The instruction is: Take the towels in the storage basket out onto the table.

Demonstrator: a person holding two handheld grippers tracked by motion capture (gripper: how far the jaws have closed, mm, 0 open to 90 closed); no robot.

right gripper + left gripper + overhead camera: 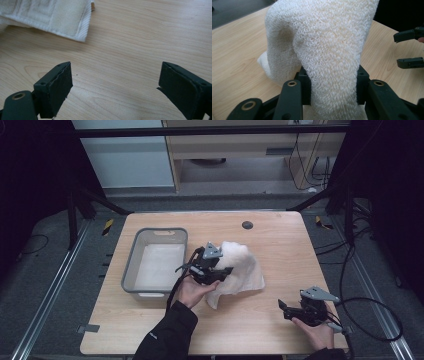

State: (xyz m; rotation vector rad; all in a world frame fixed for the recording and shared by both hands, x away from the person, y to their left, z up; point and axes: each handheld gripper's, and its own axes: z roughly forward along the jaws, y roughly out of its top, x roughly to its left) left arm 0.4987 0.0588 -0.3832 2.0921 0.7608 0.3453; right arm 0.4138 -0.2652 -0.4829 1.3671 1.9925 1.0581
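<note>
A white towel [240, 267] lies bunched in the middle of the wooden table [280, 235], partly lifted. My left gripper [226, 270] is shut on a fold of the towel [329, 50], which rises between its jaws and drapes upward. My right gripper [282, 309] rests open near the table's front right, apart from the cloth. In the right gripper view its jaws stand wide over bare wood, with a hemmed corner of the towel [57, 17] at the upper left. The right gripper's fingers [409, 62] show at the far right of the left gripper view.
A grey plastic basin [132, 265] holding a folded white cloth [157, 265] stands at the table's left. A small black round cap [247, 225] sits in the tabletop near the back edge. Cables trail off the right side.
</note>
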